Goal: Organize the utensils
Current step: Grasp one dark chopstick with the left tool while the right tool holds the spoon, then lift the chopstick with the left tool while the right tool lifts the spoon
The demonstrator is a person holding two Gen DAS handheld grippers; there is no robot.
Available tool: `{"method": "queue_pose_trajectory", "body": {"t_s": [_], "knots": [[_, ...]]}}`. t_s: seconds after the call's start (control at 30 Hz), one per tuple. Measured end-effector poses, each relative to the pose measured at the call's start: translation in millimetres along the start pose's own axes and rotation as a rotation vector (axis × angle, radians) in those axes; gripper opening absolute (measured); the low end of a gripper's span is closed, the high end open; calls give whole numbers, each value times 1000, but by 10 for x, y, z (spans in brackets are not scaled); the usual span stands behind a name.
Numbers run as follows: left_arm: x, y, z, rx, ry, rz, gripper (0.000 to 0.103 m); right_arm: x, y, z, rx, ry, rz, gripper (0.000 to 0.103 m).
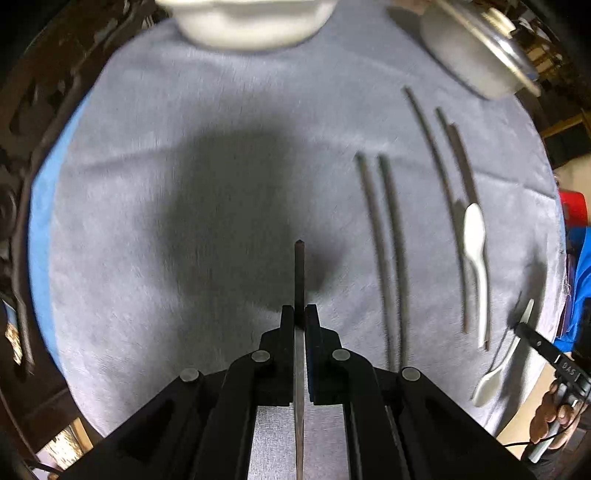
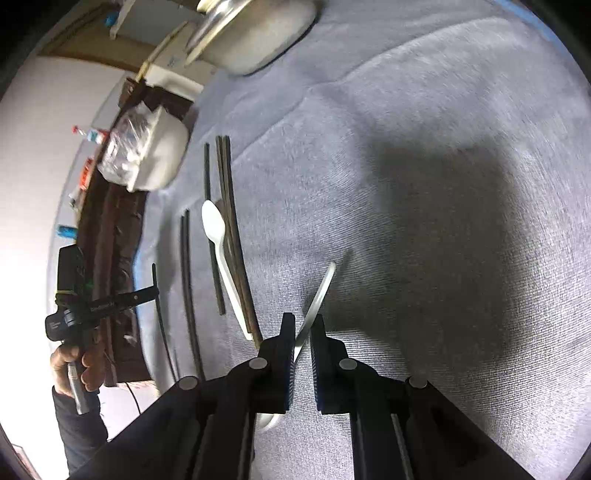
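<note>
My left gripper [image 1: 299, 314] points straight down at the grey cloth and is shut on a dark chopstick [image 1: 299, 269], which runs between the jaws. From the right wrist view, this gripper [image 2: 155, 291] shows at the left edge with the thin chopstick [image 2: 162, 332] hanging from it. My right gripper [image 2: 303, 325] is shut on a white plastic spoon [image 2: 321, 291], handle pointing away, bowl under the fingers. In the left wrist view that spoon [image 1: 491, 384] hangs at the right. Several dark chopsticks [image 1: 384, 240] and another white spoon [image 1: 474, 229] lie on the cloth.
A white bowl [image 1: 251, 22] sits at the cloth's far edge and a metal-rimmed pot [image 1: 480, 48] at the far right. The right wrist view shows a white container with plastic wrap [image 2: 147, 147] at the cloth's left side. The grey cloth [image 1: 184, 184] covers a round table.
</note>
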State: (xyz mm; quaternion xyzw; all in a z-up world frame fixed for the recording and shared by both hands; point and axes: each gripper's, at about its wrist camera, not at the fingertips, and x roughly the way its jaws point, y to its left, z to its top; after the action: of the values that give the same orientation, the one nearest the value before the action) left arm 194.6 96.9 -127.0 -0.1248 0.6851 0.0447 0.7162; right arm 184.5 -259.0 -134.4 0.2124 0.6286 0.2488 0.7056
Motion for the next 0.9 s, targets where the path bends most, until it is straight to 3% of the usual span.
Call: {"method": "queue_pose_trajectory", "body": {"t_s": [0.5, 0.6, 0.67, 0.73, 0.9], "knots": [[32, 53, -118, -17, 25, -3, 6, 224, 449, 233, -108, 50, -188, 13], [20, 59, -127, -16, 34, -8, 15, 277, 440, 242, -104, 72, -212, 22], [44, 15, -149, -2, 45, -14, 36, 310, 498, 235, -130, 82, -227, 27], [53, -37, -164, 16, 49, 16, 47, 344, 579, 221, -155, 92, -256, 33], [63, -132, -182, 22, 40, 75, 44, 577, 930, 98, -324, 139, -458, 35]]}}
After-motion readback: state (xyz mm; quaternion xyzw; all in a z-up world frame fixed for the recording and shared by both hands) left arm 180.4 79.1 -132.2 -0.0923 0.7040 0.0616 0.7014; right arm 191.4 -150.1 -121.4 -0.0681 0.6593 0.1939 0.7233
